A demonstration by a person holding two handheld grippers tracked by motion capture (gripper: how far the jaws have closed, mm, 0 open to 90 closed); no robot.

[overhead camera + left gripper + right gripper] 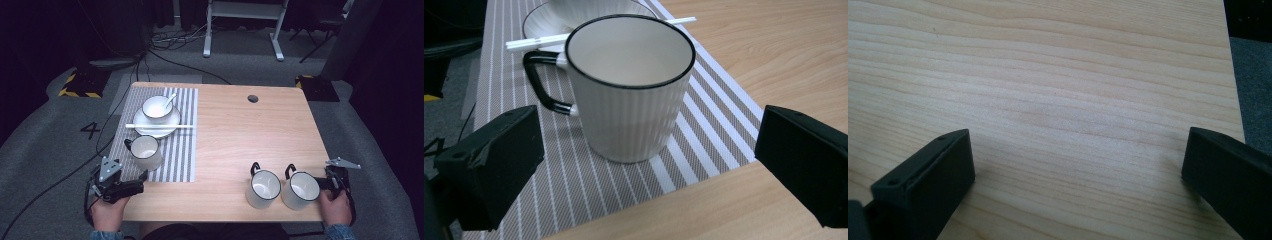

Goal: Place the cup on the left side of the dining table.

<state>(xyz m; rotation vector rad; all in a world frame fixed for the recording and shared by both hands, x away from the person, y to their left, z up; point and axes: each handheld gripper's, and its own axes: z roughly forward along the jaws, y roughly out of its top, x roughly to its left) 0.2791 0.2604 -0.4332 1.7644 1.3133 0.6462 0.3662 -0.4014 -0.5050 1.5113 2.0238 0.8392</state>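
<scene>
While both jaws gape wide, holding nothing | 3 mugs: one (631,85) on striped mat (180,150) by worktop (240,135) left edge, upright, handle left-back; two (263,188) (300,190) at front-right edge, handles back | 1 bowl (157,107) with spoon (169,101) on 1 plate (165,127) | chopsticks (159,126) lie left-right | left gripper (131,184) front-left corner; right gripper (332,183) front-right corner

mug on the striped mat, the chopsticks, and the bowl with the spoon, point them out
mug on the striped mat (634,117), left gripper view, on its ribbed side wall
chopsticks (157,126), high view, mid-length, across the plate
bowl (156,109), high view, on its inner wall
</scene>
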